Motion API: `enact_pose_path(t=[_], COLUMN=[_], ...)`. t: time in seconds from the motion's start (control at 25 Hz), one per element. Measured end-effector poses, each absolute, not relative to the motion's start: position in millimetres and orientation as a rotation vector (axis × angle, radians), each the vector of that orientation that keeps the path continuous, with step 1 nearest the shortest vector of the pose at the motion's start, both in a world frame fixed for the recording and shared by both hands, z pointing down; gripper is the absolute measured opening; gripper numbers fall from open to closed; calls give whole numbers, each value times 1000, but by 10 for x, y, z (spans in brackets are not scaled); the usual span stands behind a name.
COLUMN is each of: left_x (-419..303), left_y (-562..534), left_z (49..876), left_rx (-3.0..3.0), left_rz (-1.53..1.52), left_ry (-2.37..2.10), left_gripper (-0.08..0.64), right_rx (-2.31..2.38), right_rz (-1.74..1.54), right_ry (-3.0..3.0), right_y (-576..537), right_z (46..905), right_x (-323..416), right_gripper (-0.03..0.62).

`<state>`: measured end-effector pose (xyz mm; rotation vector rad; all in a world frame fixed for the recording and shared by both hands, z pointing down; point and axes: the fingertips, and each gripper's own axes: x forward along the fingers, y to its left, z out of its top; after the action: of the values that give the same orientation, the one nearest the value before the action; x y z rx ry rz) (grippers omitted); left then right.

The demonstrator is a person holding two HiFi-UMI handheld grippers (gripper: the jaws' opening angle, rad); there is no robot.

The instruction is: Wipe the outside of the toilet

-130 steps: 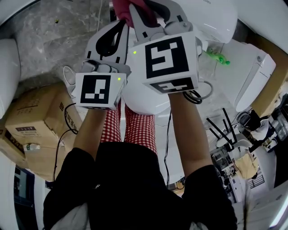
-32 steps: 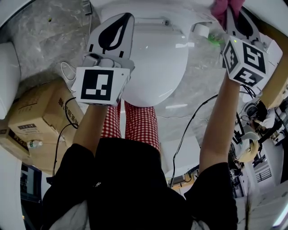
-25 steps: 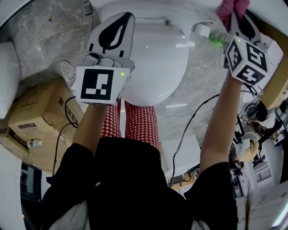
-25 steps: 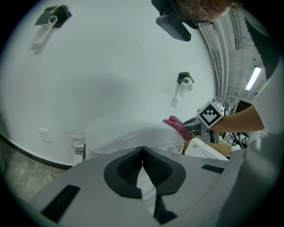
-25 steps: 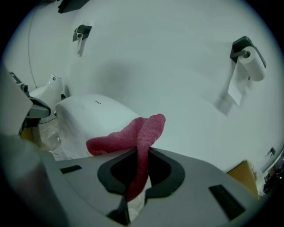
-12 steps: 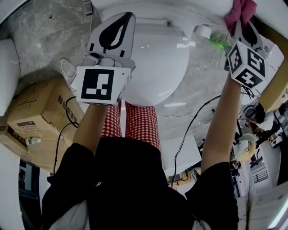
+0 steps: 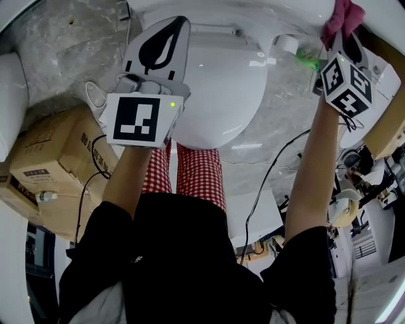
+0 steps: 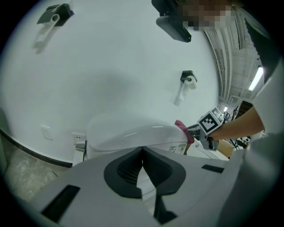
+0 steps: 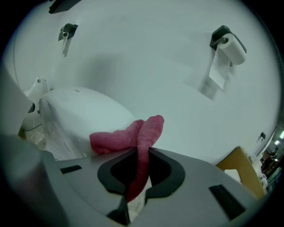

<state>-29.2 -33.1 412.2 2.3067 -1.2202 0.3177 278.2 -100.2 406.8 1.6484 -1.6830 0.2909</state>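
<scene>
The white ceramic toilet [image 7: 218,82] stands in front of you with its lid down. Your left gripper [image 8: 142,154] hovers by the lid's left edge, its fingers closed on nothing. Your right gripper [image 9: 143,153] has its fingers clamped on a pink terry cloth [image 9: 117,138], which rests against the tank's right end.

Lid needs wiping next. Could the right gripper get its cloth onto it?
Probably yes: the lid lies bare near the right gripper and its cloth; the left gripper overlaps only the lid's left edge.
</scene>
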Motion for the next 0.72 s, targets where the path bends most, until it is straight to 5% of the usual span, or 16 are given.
enact_pose_path(t=[0.44, 0.72], left_x=[-425, -545], left_y=[-264, -237], left_z=[4153, 4110], left_rx=[2276, 2261], left_rz=[318, 283], left_ry=[-1265, -1304], left_gripper=[9, 9], right_rx=[1883, 1875], right_rz=[135, -138], right_ry=[-1576, -2028], right_y=[-794, -609], right_z=[3583, 2832], right_x=[3000, 1960], right_gripper=[54, 54])
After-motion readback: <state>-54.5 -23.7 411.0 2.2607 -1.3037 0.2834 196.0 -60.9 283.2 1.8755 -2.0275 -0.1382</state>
